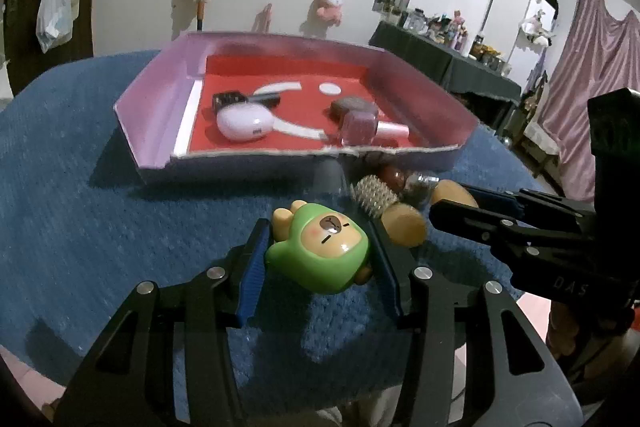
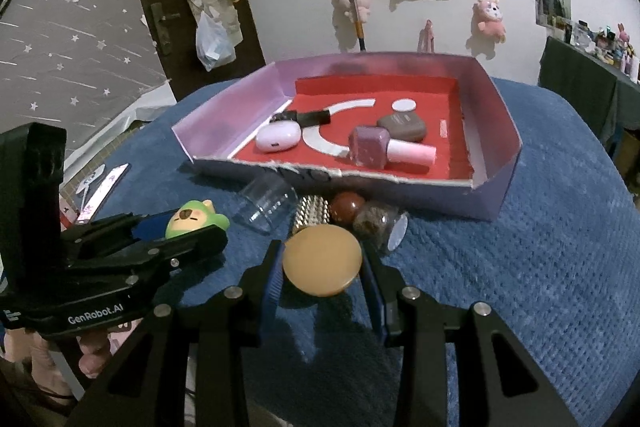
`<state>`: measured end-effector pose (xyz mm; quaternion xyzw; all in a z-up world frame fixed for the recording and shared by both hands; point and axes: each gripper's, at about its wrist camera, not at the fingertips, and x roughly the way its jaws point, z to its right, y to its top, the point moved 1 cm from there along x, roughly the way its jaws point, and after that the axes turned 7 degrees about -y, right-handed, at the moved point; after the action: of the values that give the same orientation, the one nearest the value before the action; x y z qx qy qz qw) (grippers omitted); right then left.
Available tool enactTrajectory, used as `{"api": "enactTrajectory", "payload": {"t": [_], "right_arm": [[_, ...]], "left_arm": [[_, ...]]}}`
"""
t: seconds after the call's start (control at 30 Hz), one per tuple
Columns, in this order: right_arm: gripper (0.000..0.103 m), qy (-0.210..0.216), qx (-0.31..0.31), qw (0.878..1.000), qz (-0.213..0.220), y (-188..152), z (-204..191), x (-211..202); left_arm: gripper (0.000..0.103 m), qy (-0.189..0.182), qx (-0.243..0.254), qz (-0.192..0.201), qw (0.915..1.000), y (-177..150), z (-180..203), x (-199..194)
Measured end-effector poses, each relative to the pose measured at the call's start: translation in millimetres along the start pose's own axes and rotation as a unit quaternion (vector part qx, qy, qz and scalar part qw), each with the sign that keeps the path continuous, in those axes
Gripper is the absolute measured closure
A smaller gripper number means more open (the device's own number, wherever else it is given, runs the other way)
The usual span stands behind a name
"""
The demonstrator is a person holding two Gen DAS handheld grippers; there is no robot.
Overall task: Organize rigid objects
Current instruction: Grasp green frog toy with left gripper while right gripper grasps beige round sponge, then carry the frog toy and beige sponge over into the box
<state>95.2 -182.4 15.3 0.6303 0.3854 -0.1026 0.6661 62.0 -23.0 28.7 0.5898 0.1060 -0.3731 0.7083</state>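
Left wrist view: four items lie in the box (image 1: 160, 115); left gripper (image 1: 320, 247) fingers clasp the bear toy (image 1: 320, 251), right gripper (image 2: 322, 263) fingers clasp the wooden roller (image 2: 322, 261); several remain outside.

Glossy green plastic on the bear figure (image 1: 320, 251), smooth and shiny under the light. The blue cloth (image 1: 100, 207) beneath it looks knitted, rough and matt. The box (image 2: 496, 183) is cardboard, lilac walls faintly sheeny, torn raw along its front edge, red paper lining inside. The roller (image 2: 316, 215) carries spiky bright metal, its end cap (image 2: 322, 263) smooth wood-like tan. Clear plastic cup (image 2: 266, 205), glossy. The gripper fingers (image 2: 270, 287) are matt black with ribbed blue pads.
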Motion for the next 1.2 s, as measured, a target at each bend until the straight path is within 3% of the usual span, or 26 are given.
{"api": "enactTrajectory", "payload": {"t": [0.7, 1.2], "right_arm": [[0.063, -0.005, -0.025, 1.000, 0.018, 52.9, 3.1, 13.8], [0.063, 0.006, 0.012, 0.998, -0.057, 67.5, 25.6, 61.2]], "left_arm": [[0.057, 0.008, 0.023, 0.030, 0.9993, 54.1, -6.0, 13.1], [0.057, -0.008, 0.002, -0.008, 0.9999, 68.1, -30.1, 53.1]]}}
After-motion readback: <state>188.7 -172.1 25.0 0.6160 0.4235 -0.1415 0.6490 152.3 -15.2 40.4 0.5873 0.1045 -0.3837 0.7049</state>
